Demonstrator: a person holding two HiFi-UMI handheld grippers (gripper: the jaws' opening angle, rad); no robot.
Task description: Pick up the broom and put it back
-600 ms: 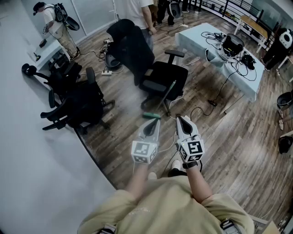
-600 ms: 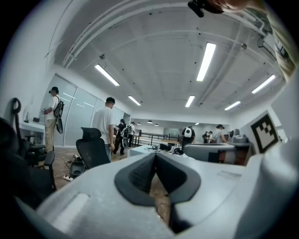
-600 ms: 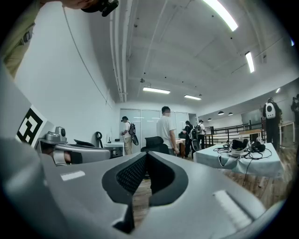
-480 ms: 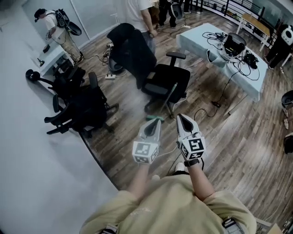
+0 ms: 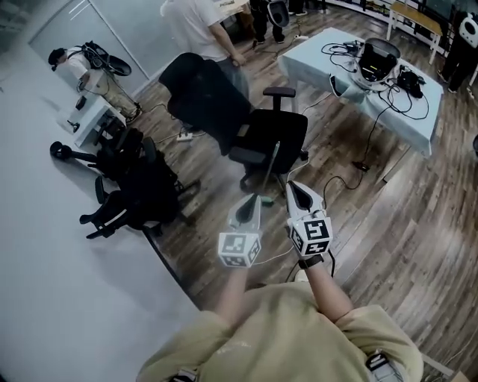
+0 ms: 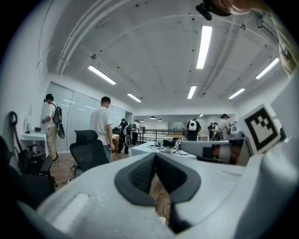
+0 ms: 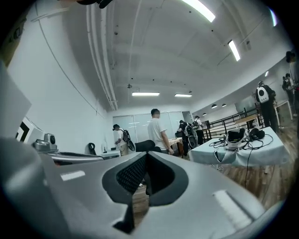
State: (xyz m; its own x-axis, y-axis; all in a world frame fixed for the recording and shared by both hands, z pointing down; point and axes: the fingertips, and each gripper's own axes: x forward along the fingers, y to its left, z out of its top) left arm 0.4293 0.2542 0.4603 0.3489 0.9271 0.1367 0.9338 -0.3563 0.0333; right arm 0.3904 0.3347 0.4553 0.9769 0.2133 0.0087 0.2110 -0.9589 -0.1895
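— One broom (image 5: 270,170) to locate. Leaning where?
— Leaning handle-up against the front of the black office chair (image 5: 261,134) and slanting down toward the wooden floor (image 5: 388,216). Lower end sitting at the tip of the left gripper (image 5: 246,207) in the head view, partly hiding behind it.
— Being gripped?
— Not being gripped. Standing just ahead of both grippers, apart from their jaws.
— Left gripper condition?
— Pointing forward at the broom, tipping slightly downward. Jaws pressing together at the tips, clamping nothing; only floor showing below the pads.
— Right gripper (image 5: 293,189) condition?
— Riding level beside the left one, close on its right. Jaws likewise meeting at the tips, carrying nothing.
— Surroundings, working outward?
— Behind the chair and to the right: table (image 5: 314,56) under a pale cloth, carrying cables and dark equipment. To the left: several black chairs (image 5: 134,186) crowding along the white wall. Beyond the office chair: person in a white shirt (image 5: 196,22) standing, facing away.
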